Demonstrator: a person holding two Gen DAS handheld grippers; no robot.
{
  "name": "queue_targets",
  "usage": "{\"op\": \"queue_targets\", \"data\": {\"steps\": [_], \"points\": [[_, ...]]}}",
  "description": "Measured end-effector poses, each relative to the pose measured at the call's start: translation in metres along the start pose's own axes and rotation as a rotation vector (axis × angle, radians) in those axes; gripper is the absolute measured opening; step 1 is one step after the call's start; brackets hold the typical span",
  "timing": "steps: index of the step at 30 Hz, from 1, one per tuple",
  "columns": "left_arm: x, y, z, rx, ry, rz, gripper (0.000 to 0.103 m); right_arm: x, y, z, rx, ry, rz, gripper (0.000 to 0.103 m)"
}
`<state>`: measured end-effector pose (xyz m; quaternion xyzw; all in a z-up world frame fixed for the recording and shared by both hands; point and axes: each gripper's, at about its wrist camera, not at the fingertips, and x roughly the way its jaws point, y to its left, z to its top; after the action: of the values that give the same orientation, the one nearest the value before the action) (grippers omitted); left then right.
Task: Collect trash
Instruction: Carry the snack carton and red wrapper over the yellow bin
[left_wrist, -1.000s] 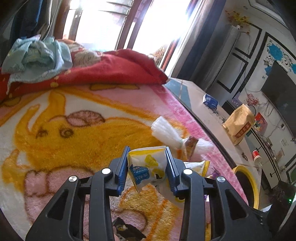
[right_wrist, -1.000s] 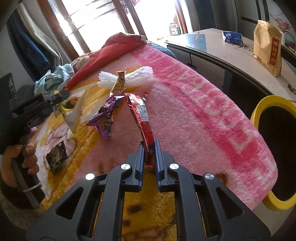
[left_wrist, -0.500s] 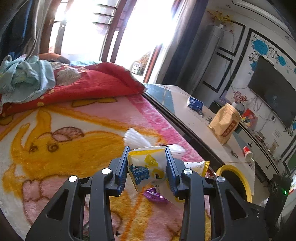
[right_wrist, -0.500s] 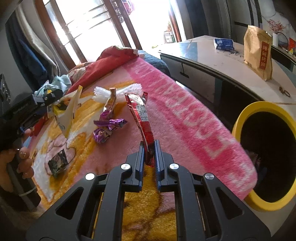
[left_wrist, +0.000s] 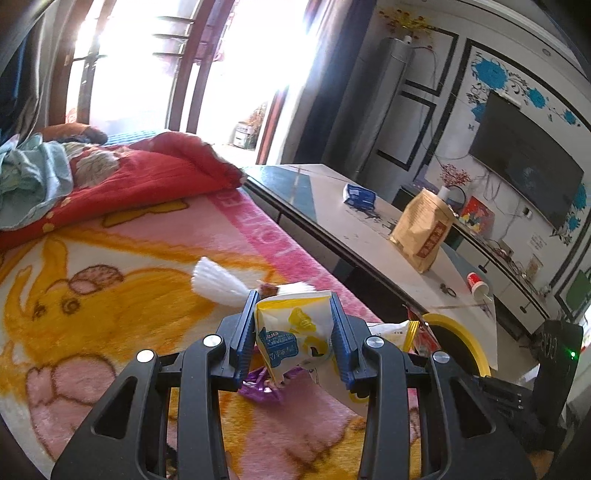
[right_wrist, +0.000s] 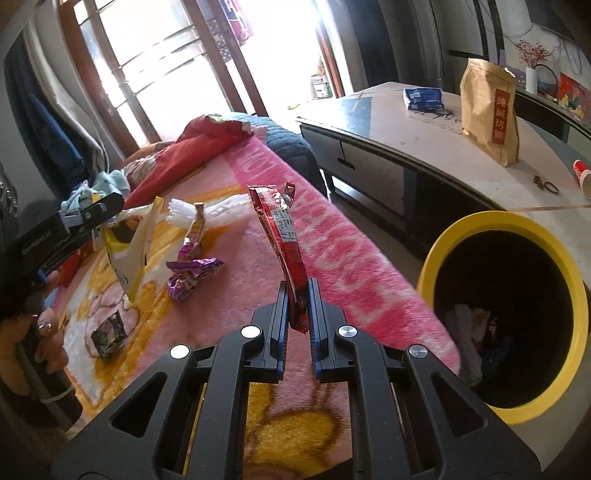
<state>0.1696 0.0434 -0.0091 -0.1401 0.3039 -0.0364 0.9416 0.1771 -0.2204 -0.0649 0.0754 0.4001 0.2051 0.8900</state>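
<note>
Blanket (right_wrist: 332, 236) covers the bed. On it, wrappers (right_wrist: 192, 273) lie in front of a brush (right_wrist: 221, 212). Bin (right_wrist: 554, 410) stands right of the bed, with trash inside. Behind the bin, a table (right_wrist: 424, 147) carries a bag (right_wrist: 489, 110).

The left claw (left_wrist: 293, 325) grips a yellow-and-white packet (left_wrist: 291, 334) above the pink blanket (left_wrist: 155, 236). A purple wrapper (left_wrist: 260, 386) lies just below it, a white tassel (left_wrist: 218, 282) farther off. To the right a yellow bin (left_wrist: 460, 338) stands near the desk (left_wrist: 332, 206), which carries a brown bag (left_wrist: 423, 230).
</note>
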Motion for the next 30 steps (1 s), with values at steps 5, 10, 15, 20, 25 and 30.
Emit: {"op": "queue_targets", "data": {"steps": [5, 10, 15, 20, 25, 30], "points": [[0.002, -0.014, 0.002, 0.032, -0.002, -0.018, 0.035, -0.008, -0.011, 0.003, 0.014, -0.017, -0.012, 0.006], [0.003, -0.027, 0.001, 0.054, -0.002, -0.038, 0.035, -0.015, -0.021, 0.005, 0.030, -0.032, -0.027, 0.006], [0.006, -0.037, 0.000, 0.074, 0.003, -0.055, 0.035, -0.021, -0.031, 0.008, 0.045, -0.047, -0.043, 0.006], [0.010, -0.049, -0.003, 0.096, 0.011, -0.077, 0.035, -0.026, -0.043, 0.010, 0.067, -0.062, -0.067, 0.006], [0.015, -0.065, -0.005, 0.123, 0.020, -0.100, 0.035, -0.033, -0.058, 0.010, 0.095, -0.074, -0.092, 0.006], [0.020, -0.080, -0.009, 0.150, 0.028, -0.120, 0.035, -0.038, -0.071, 0.010, 0.121, -0.083, -0.114, 0.006]]}}
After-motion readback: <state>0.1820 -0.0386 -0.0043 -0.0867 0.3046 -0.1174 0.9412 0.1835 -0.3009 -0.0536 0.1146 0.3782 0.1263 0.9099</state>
